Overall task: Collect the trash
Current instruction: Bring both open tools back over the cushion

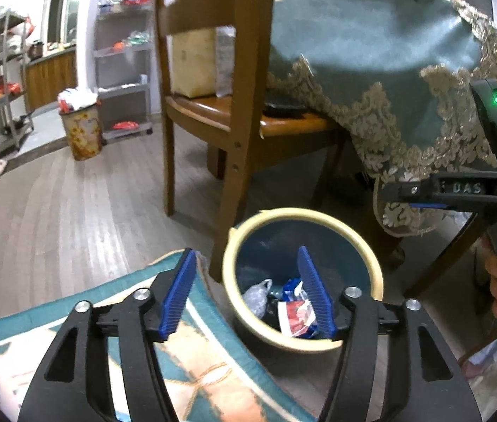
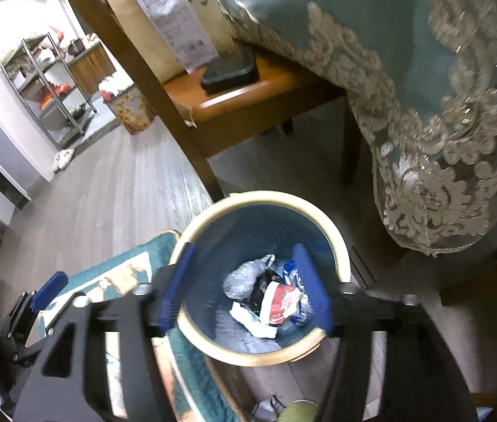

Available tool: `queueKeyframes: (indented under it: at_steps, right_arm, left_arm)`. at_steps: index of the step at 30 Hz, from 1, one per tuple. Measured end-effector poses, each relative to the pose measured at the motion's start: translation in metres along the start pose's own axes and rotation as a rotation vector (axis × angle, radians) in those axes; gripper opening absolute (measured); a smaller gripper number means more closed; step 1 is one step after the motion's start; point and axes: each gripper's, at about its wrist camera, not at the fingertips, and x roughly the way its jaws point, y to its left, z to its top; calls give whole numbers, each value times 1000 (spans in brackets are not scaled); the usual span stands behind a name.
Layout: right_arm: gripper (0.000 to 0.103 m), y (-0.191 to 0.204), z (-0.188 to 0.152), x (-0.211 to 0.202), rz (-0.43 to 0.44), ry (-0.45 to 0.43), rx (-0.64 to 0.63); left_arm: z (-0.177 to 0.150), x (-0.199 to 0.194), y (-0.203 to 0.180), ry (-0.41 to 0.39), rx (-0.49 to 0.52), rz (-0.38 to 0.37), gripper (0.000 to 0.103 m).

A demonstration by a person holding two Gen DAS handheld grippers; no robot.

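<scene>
Right wrist view: right gripper [image 2: 245,288] hangs over the bin [image 2: 340,246], jaws spread and empty above wrappers [image 2: 280,304]; drop looks done, next fetch more trash; left gripper [image 1: 246,292] likewise spread

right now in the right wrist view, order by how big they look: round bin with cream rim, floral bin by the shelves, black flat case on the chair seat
1. Round blue bin with cream rim, nearest the camera
2. Black flat case on the wooden chair seat
3. Floral bin, close to the case in apparent size and farther off, so unsure

We hold our left claw [image 1: 246,292] with its blue fingers [image 1: 178,295] spread wide and empty; our right claw [image 2: 245,285] is likewise spread, nothing between its fingers.
</scene>
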Motion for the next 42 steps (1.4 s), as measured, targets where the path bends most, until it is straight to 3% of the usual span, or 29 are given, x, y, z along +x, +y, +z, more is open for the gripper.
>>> queueKeyframes:
  at_steps: [5, 10, 30, 42]
  right_arm:
    - [85, 14, -4, -20, 19, -34, -6]
    - [94, 29, -13, -28, 46, -33, -17]
    - [97, 93, -41, -27, 96, 4, -95]
    - [97, 154, -81, 7, 122, 71, -225]
  left_arm:
    - [-6, -35, 15, -26, -3, 48, 79]
    - [-15, -60, 29, -34, -7, 99, 86]
    - [-43, -135, 94, -54, -59, 234, 88]
    - [-69, -170, 141, -49, -106, 325, 88]
